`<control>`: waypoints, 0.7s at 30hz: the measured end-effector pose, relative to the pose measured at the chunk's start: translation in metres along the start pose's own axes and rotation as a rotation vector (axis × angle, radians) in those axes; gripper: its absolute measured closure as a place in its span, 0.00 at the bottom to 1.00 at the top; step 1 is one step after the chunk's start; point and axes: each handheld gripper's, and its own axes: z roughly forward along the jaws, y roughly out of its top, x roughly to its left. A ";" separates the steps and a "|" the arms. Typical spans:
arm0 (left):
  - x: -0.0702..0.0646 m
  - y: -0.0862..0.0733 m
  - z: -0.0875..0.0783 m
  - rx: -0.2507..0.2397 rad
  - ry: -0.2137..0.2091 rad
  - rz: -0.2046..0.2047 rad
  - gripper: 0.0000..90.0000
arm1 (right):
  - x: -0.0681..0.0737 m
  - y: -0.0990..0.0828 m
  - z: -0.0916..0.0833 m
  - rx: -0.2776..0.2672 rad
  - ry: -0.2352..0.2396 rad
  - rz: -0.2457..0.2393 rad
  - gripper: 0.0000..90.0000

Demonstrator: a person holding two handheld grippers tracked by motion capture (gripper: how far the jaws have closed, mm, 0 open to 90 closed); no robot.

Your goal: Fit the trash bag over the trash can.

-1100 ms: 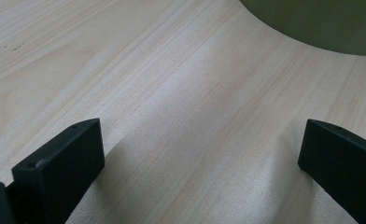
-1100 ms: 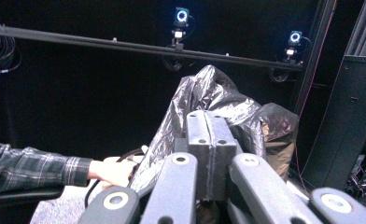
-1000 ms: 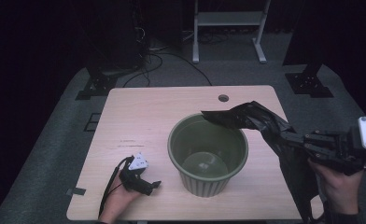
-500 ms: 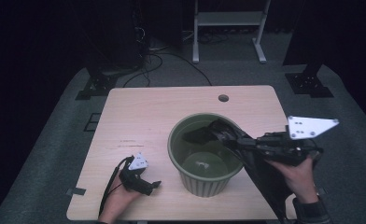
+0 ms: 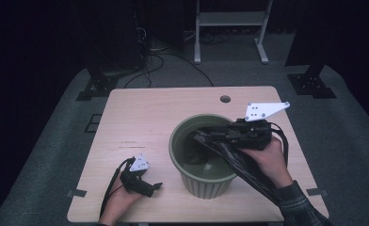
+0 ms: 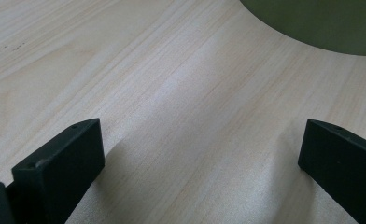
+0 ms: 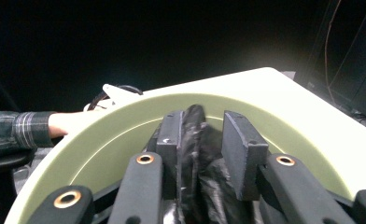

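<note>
Black plastic bag (image 5: 241, 162): thin film, crumpled, draped from inside the green ribbed bin (image 5: 206, 181) over its right rim and down past the right forearm. Judged very light, limp, no stiffness; likely slick and prone to slipping through a loose pinch, also easy to tear or snag on the rim. Best taken at a bunched edge, where folded layers give the pads something to bite.

Right gripper (image 7: 200, 133) over the bin mouth, jaws just been opening; bag bunched between them, lying against the left jaw, visible gap to the right jaw. Judged slack, not pinching. Same gripper in high view (image 5: 211, 138), grey plate on top.

Left gripper (image 6: 200, 154) resting low on the wooden table (image 5: 140, 122) near the bin's base, jaws spread wide, nothing between. In high view at (image 5: 150, 187).

Hard to make out: bag's open end and hem, lost in black folds. Bin floor partly covered; small pale patch there, nature unclear. Lower tail of bag merges with the sleeve near the table's edge. Room beyond the table nearly dark.
</note>
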 end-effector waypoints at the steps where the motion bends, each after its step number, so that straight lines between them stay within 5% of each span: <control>1: 0.000 0.000 0.000 0.000 0.000 0.000 0.00 | 0.000 0.000 -0.003 -0.006 -0.005 0.000 0.73; 10: 0.000 0.000 0.000 0.000 0.000 0.000 0.00 | 0.012 -0.014 -0.049 -0.041 -0.052 0.008 0.66; 21: 0.000 0.000 0.000 0.002 0.002 -0.001 0.00 | 0.028 -0.059 -0.087 -0.060 -0.096 0.055 0.57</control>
